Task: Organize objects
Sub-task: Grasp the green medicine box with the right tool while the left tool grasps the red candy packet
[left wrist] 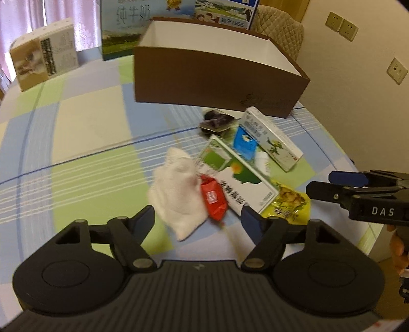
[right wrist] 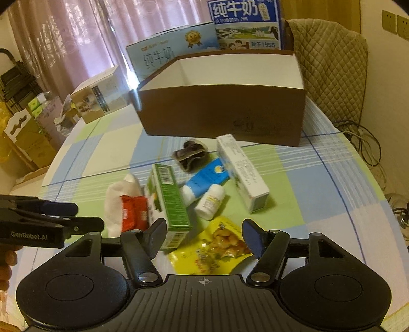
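A pile lies on the checked tablecloth before an open brown cardboard box [left wrist: 217,81] [right wrist: 222,115]. In it are a white cloth [left wrist: 176,191], a red packet [left wrist: 213,200], a green-and-white box [left wrist: 237,178], a blue tube [left wrist: 244,145], a small white bottle [right wrist: 211,201], a long white box [right wrist: 242,173], a dark packet [right wrist: 190,153] and a yellow snack bag [right wrist: 217,242]. My left gripper [left wrist: 199,221] hangs open over the cloth and red packet. My right gripper [right wrist: 204,236] is open above the snack bag, its left finger beside the green box [right wrist: 168,199].
Milk cartons [right wrist: 245,23] [right wrist: 168,48] stand behind the brown box, and a small printed box [left wrist: 43,56] at the far left. A quilted chair back [right wrist: 329,63] is behind on the right. Cables [right wrist: 368,143] lie beyond the table's right edge.
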The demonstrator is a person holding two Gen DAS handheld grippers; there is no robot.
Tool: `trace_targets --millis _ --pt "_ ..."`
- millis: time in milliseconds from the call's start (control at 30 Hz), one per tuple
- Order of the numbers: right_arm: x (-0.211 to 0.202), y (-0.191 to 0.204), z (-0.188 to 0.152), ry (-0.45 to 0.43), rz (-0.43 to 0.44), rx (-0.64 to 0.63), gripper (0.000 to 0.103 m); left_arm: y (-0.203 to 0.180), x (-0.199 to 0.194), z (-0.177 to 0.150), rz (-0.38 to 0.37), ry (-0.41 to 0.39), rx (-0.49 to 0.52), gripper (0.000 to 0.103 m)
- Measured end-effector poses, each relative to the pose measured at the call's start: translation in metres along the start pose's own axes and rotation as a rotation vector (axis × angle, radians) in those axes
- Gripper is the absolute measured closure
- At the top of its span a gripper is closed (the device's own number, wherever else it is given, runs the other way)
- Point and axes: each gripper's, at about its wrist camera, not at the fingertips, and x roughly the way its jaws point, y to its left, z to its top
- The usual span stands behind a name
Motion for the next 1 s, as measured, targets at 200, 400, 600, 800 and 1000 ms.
trace_targets --millis 200,400,600,800,1000 --pt "0.003 -0.026 0.003 0.022 -0.003 0.035 0.039 -0.008 0.021 0.003 -0.033 -0.003 -0.024 0.054" --pt "0.008 -0.043 0.004 0.042 0.0 0.047 0.039 -0.012 0.04 0.006 -0.012 0.019 -0.031 0.063" --pt "0.011 -0.052 0.008 0.053 0.004 0.045 0.039 -0.017 0.054 0.008 0.006 0.039 -0.037 0.069" --pt "0.016 -0.054 0.013 0.059 0.017 0.032 0.039 -0.02 0.062 0.012 0.027 0.036 -0.029 0.079" --pt "0.025 -0.045 0.021 0.065 0.06 -0.004 0.04 -0.017 0.055 0.015 0.021 0.028 -0.038 0.086"
